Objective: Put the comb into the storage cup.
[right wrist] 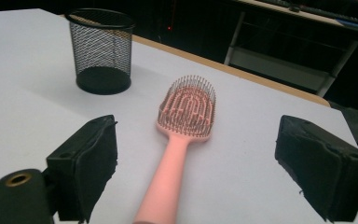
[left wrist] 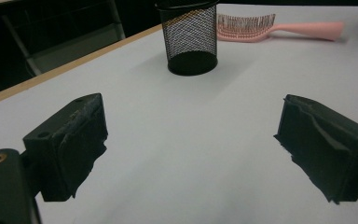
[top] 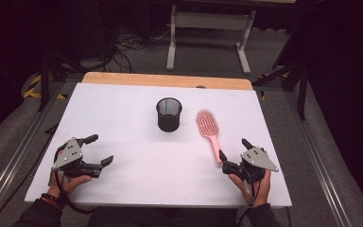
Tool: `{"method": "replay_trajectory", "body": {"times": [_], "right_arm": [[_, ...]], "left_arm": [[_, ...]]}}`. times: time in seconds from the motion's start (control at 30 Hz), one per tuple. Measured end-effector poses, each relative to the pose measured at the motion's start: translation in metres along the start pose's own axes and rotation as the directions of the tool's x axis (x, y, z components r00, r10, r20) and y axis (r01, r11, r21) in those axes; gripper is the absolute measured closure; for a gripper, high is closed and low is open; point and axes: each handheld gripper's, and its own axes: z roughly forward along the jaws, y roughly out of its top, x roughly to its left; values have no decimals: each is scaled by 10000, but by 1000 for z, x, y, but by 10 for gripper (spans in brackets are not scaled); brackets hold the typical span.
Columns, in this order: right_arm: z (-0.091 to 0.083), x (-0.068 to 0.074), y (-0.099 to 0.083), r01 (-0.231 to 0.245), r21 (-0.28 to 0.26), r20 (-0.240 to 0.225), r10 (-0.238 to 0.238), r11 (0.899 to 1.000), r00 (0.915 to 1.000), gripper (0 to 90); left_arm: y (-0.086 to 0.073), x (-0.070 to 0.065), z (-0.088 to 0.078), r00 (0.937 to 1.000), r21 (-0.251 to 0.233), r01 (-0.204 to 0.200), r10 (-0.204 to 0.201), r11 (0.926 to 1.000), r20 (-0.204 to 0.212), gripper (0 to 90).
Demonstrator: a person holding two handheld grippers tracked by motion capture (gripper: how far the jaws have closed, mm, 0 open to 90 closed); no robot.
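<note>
Your right gripper (top: pixel 233 153) holds its fingers open around the pink hairbrush (right wrist: pixel 182 126) handle; the left gripper (top: pixel 100 149) is open, empty. The brush looks light, stiff, slick; grip mid-handle.

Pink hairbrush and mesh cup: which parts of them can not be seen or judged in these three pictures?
- Pink hairbrush: the handle's end is cut off by the bottom edge of the right gripper view.
- Pink hairbrush, high view: whether the right gripper touches the handle's end is too small to tell.
- Mesh cup: its rim is cut by the top edge of the left gripper view.
- Mesh cup, high view: what lies inside is too dark and small to tell.
</note>
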Motion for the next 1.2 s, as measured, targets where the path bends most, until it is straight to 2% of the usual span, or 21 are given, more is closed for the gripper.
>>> {"method": "replay_trajectory", "body": {"times": [0.13, 0.17, 0.27, 0.3, 0.33, 0.37, 0.4, 0.47, 0.5, 0.53, 0.57, 0.6, 0.63, 0.7, 0.77, 0.83, 0.9, 0.97, 1.03, 1.1, 1.2], "right_arm": [[6, -4, 4, -237, 409, -41, 239, 9989, 9997, 138], [11, -7, 8, -571, 810, -256, 593, 9951, 9979, 135], [20, -11, 15, -698, 1748, -297, 761, 9821, 9967, 128], [20, -11, 15, -698, 1748, -297, 761, 9821, 9967, 128], [25, -12, 19, -755, 2087, -256, 827, 9751, 9962, 129], [38, -14, 27, -927, 2742, -356, 1065, 9572, 9937, 139], [43, -15, 29, -1015, 3063, -340, 1175, 9465, 9925, 143], [57, -16, 36, -1111, 3813, -446, 1383, 9178, 9894, 157], [57, -16, 36, -1111, 3813, -446, 1383, 9178, 9894, 157], [75, -16, 41, -1083, 4875, -527, 1530, 8664, 9868, 169], [80, -16, 42, -1136, 5017, -557, 1631, 8575, 9850, 185], [80, -16, 42, -1136, 5017, -557, 1631, 8575, 9850, 185], [87, -17, 43, -1262, 5272, -566, 1828, 8403, 9815, 203], [104, -16, 42, -1319, 5999, -714, 2170, 7891, 9736, 202], [115, -13, 42, -1073, 6419, -700, 1973, 7592, 9778, 252], [124, -11, 41, -1210, 6509, -636, 2127, 7495, 9751, 329], [132, -11, 39, -1152, 6747, -584, 2083, 7290, 9763, 397], [140, -12, 35, -1293, 6994, -357, 2150, 7029, 9760, 407], [145, -14, 31, -1415, 7149, -181, 2204, 6847, 9752, 430], [148, -14, 30, -1584, 7082, 60, 2185, 6880, 9758, 481], [151, -9, 32, -1351, 7057, 243, 1668, 6955, 9857, 534]], "left_arm": [[1, -1, 1, 10000, 28, 16, -16, 10000, 39, 91], [1, -2, 1, 10000, 61, 5, -6, 10000, 55, 91], [1, -3, 0, 9999, 8, 33, -33, 10000, 103, 91], [1, -4, 0, 9999, -6, 18, -18, 10000, 118, 91], [1, -4, 0, 9999, -12, 8, -8, 10000, 128, 91], [1, -4, 0, 9999, 5, 13, -13, 10000, 150, 91], [1, -4, 0, 9999, 7, 24, -24, 10000, 151, 91], [1, -4, 0, 9999, 26, 31, -32, 10000, 164, 91], [1, -3, 1, 9999, 68, 1, -2, 10000, 156, 91], [0, -3, 1, 9999, 121, 72, -74, 9999, 148, 91], [0, -2, 1, 9998, 114, 121, -123, 9999, 159, 91], [0, -2, 1, 9997, 97, 155, -156, 9998, 162, 91], [0, -2, 0, 9997, 109, 151, -153, 9998, 166, 91], [1, -3, 0, 9997, 98, 75, -78, 9999, 219, 91], [0, -4, 1, 9993, 89, 58, -61, 9999, 366, 91], [0, -4, 0, 9985, 57, 75, -78, 10000, 543, 79], [0, -3, 0, 9980, -12, 152, -151, 9999, 616, 82], [0, -3, 0, 9981, -10, 158, -157, 9999, 601, 82], [0, -2, -1, 9980, -3, 166, -165, 9999, 605, 83], [0, -2, 0, 9975, 6, 181, -181, 9998, 684, 83], [-1, -1, 1, 9969, 111, 180, -188, 9998, 764, 82]]}}
